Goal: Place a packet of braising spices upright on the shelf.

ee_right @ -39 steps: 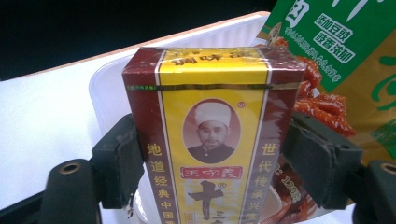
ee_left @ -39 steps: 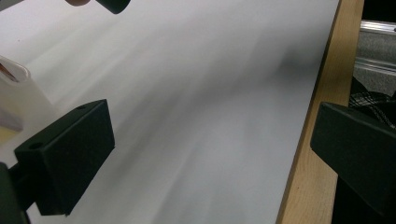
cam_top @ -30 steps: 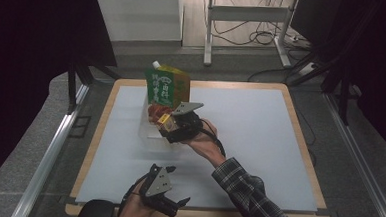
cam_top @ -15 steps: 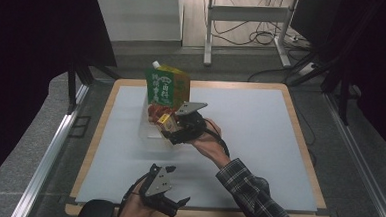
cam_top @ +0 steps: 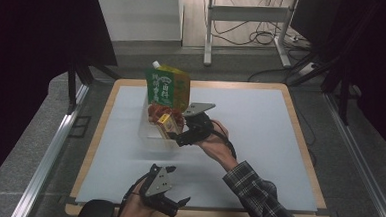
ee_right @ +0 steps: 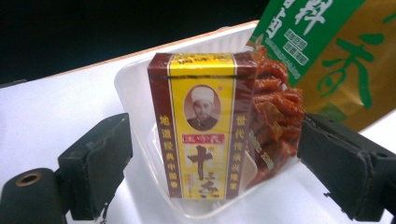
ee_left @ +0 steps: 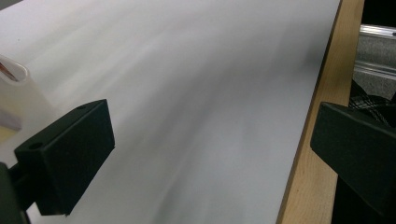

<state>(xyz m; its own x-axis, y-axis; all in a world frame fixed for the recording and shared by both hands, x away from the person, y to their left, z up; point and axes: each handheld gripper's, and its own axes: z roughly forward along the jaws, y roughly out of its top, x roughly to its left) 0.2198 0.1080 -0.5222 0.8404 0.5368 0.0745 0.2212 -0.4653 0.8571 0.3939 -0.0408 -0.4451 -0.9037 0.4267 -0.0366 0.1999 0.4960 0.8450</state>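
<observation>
A clear plastic tray sits on the white mat, left of centre. In the tray stand a green pouch, a red snack packet and a yellow-and-brown box. In the right gripper view the box stands upright in the tray, beside the red packet and the pouch. My right gripper is open at the tray's near side. Its jaws have just been opening and flank the box and packet without pressing on them. My left gripper is open over bare mat near the front edge.
The mat lies on a wooden board whose edge frames it. A wooden strip and a corner of the tray show in the left gripper view. Metal rails run beside the table, and a stand with cables is behind it.
My right gripper has drawn back a little from the tray, to the right, with its jaws spreading. The box stays standing in the tray. The left gripper has kept still.
</observation>
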